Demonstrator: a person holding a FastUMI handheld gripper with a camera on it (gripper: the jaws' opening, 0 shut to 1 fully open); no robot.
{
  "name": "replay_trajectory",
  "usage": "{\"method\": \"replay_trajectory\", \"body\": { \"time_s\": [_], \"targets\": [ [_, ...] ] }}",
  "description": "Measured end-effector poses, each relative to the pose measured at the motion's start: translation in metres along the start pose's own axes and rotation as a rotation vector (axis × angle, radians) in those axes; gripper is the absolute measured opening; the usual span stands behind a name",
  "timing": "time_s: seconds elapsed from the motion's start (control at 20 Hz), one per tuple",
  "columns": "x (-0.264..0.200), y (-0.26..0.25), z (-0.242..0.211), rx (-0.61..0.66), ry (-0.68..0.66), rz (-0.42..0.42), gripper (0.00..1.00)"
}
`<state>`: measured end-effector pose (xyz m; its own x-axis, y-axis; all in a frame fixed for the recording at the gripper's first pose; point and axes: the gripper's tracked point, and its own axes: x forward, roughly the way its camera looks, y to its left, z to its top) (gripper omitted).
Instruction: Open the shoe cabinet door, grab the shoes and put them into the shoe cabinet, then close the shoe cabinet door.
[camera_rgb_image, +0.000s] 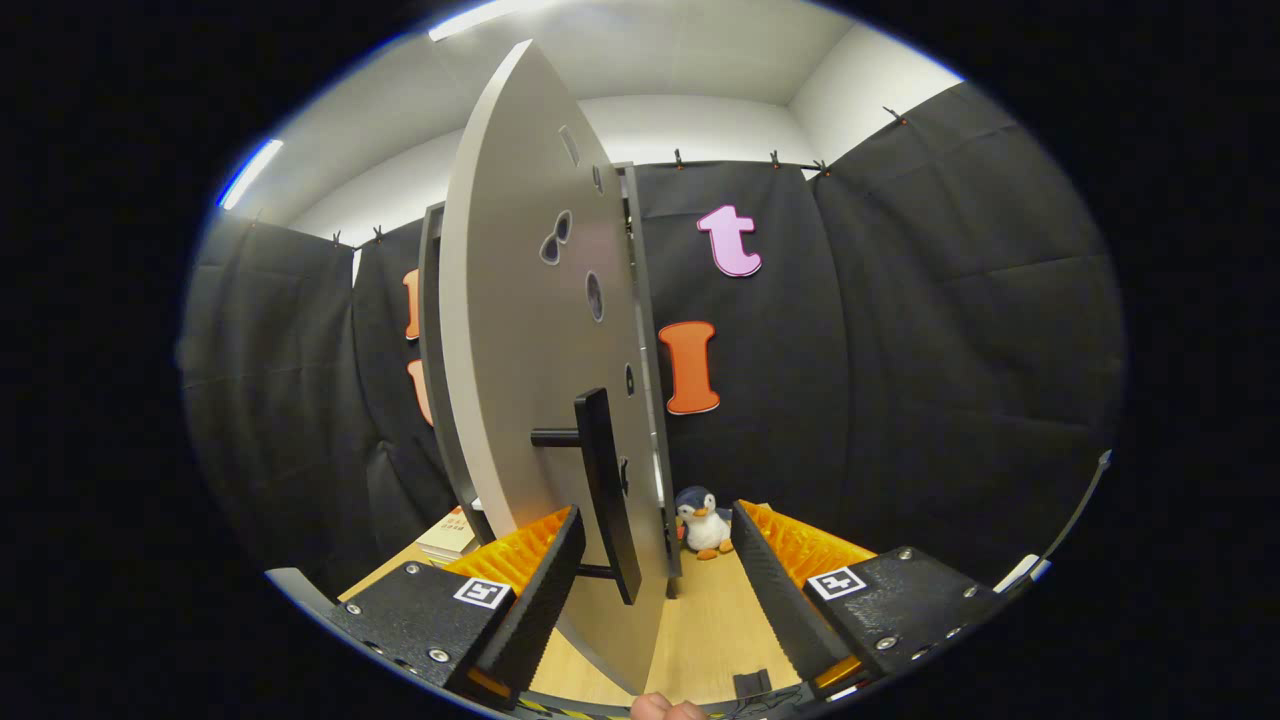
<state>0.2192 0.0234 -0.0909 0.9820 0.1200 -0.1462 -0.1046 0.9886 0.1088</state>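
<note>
The grey shoe cabinet door (530, 330) swings out toward me, seen almost edge-on, with several round and oval holes in its face. Its dark bar handle (607, 490) stands upright on short posts, just ahead of my fingers and between them, nearer the left finger. My gripper (655, 590) is open; the left finger (535, 590) sits close beside the handle and the right finger (775, 590) is well apart from it. The cabinet's dark frame (432, 350) shows behind the door. The inside of the cabinet is hidden by the door.
A small plush penguin (703, 522) sits on the wooden floor (700, 630) beyond the fingers, by the black cloth wall. A stack of flat papers or books (450, 535) lies left of the door's foot. A fingertip (665, 708) shows at the bottom.
</note>
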Motion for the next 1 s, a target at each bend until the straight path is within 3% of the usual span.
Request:
{"method": "replay_trajectory", "body": {
  "time_s": [0.3, 0.7, 1.0],
  "targets": [
    [0.025, 0.081, -0.004, -0.025, 0.054, 0.023, 0.93],
    [0.097, 0.182, -0.005, -0.079, 0.061, 0.026, 0.93],
    [0.144, 0.224, -0.001, -0.079, 0.070, -0.001, 0.96]
  ]
}}
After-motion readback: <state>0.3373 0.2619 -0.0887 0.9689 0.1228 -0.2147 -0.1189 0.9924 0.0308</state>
